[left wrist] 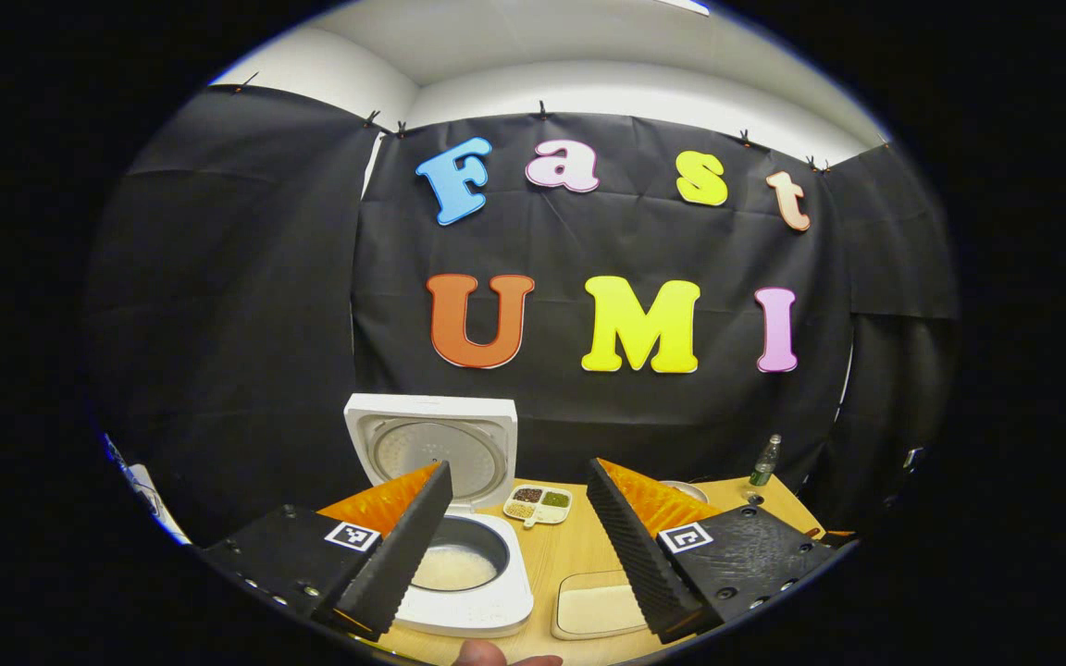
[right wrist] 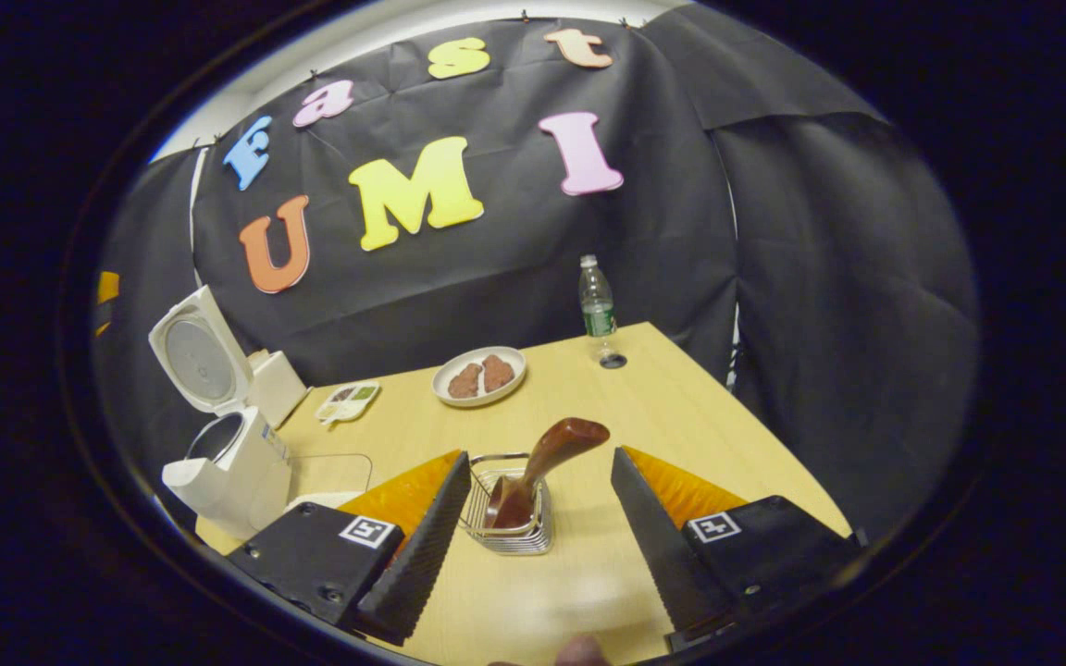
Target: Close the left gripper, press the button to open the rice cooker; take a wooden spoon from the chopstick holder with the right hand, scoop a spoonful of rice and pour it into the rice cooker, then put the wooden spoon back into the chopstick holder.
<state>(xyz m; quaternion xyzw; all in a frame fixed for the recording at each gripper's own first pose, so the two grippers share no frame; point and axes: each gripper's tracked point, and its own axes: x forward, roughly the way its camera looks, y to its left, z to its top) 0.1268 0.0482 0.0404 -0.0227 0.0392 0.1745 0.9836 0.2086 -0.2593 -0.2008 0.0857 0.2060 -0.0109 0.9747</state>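
The white rice cooker (left wrist: 482, 606) stands open with its lid (left wrist: 431, 444) upright, and pale rice lies in its pot (left wrist: 452, 566). My left gripper (left wrist: 519, 469) hovers open above and just in front of it, holding nothing. In the right gripper view, the cooker (right wrist: 232, 472) sits at the table's left edge. The wooden spoon (right wrist: 547, 453) leans in the wire chopstick holder (right wrist: 507, 525), handle up. My right gripper (right wrist: 539, 456) is open. Its fingers stand either side of the holder and spoon, apart from the spoon. A shallow tray of rice (left wrist: 598, 606) lies right of the cooker.
A small divided dish of grains (right wrist: 348, 400) sits behind the rice tray (right wrist: 334, 470). A plate with brown food (right wrist: 479, 375) and a water bottle (right wrist: 596, 301) stand toward the back of the wooden table (right wrist: 681, 416). Black cloth walls close the booth.
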